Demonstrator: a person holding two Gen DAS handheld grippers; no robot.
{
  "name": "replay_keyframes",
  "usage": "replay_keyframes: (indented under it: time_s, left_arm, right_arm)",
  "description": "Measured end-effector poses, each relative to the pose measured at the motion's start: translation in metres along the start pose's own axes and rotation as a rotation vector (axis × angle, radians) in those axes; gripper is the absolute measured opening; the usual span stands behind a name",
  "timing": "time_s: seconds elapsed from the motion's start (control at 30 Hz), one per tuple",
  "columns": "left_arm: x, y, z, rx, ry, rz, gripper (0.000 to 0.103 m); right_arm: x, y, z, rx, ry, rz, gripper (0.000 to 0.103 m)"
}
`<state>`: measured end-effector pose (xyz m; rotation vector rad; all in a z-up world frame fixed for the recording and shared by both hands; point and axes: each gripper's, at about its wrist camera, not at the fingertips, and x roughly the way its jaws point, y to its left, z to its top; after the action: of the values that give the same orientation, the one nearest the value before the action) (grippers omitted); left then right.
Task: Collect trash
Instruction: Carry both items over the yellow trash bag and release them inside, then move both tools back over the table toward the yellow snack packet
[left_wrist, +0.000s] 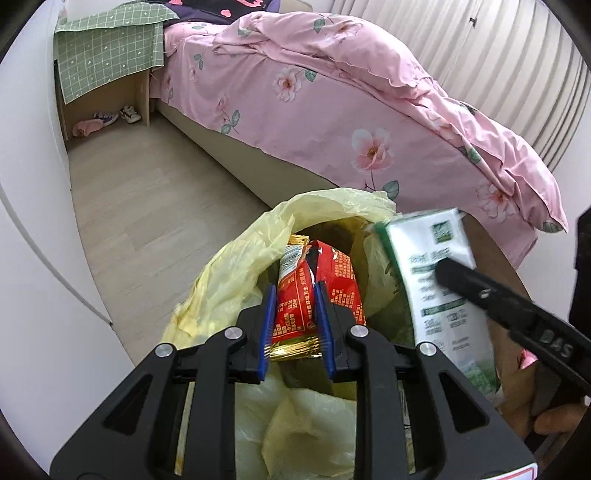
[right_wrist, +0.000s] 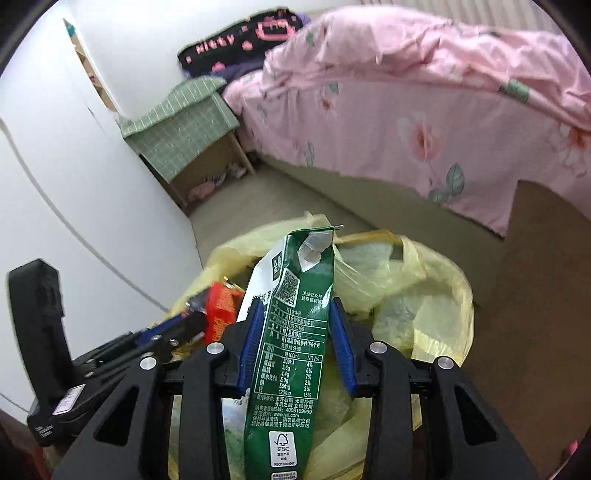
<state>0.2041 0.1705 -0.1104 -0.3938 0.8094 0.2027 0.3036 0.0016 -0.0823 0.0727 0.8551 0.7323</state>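
Observation:
My left gripper (left_wrist: 295, 291) is shut on a red snack wrapper (left_wrist: 295, 295) with a gold end, held over the open mouth of a yellow trash bag (left_wrist: 236, 273). My right gripper (right_wrist: 297, 314) is shut on a flattened green and white milk carton (right_wrist: 295, 332), held upright over the same yellow bag (right_wrist: 424, 280). In the left wrist view the carton (left_wrist: 436, 266) is to the right, with a black finger (left_wrist: 480, 291) of the right gripper across it. In the right wrist view the left gripper (right_wrist: 173, 328) and red wrapper (right_wrist: 221, 306) are at lower left.
A bed with a pink floral duvet (left_wrist: 369, 110) runs along the right. A bedside table under a green checked cloth (left_wrist: 107, 55) stands at the far left, with shoes (left_wrist: 129, 114) beneath it. White wall panels (left_wrist: 33, 221) are to the left. Pale wood floor (left_wrist: 155, 206) lies between.

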Motion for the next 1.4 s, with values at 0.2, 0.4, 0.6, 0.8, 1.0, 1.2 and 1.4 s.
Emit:
replay_keyframes:
  time_s: [0.2, 0.4, 0.6, 0.8, 1.0, 1.2, 1.4]
  left_arm:
    - [0.007, 0.001, -0.006, -0.001, 0.027, 0.005, 0.021]
    - [-0.004, 0.002, -0.007, -0.024, -0.001, -0.044, 0.025]
    - [-0.019, 0.006, -0.012, -0.052, -0.023, -0.099, 0.044]
    - [-0.039, 0.01, -0.013, -0.057, -0.067, -0.082, 0.059]
    - [-0.051, -0.011, -0.022, -0.004, -0.044, -0.127, 0.06]
    - [-0.073, -0.072, -0.036, 0.152, -0.049, -0.248, 0.061]
    - [-0.095, -0.142, -0.06, 0.325, -0.038, -0.387, 0.062]
  right_arm:
    - [0.003, -0.002, -0.004, -0.003, -0.058, -0.042, 0.032]
    - [-0.008, 0.007, 0.003, -0.027, -0.203, 0.021, 0.031]
    - [-0.019, 0.007, -0.007, -0.032, -0.199, 0.033, 0.044]
    - [-0.06, -0.011, -0.02, 0.064, -0.229, -0.021, 0.046]
    - [-0.132, -0.027, -0.048, 0.094, -0.269, -0.129, 0.048]
    - [-0.216, -0.044, -0.096, 0.069, -0.313, -0.319, 0.053]
    - [-0.284, -0.06, -0.148, 0.022, -0.296, -0.526, 0.062]
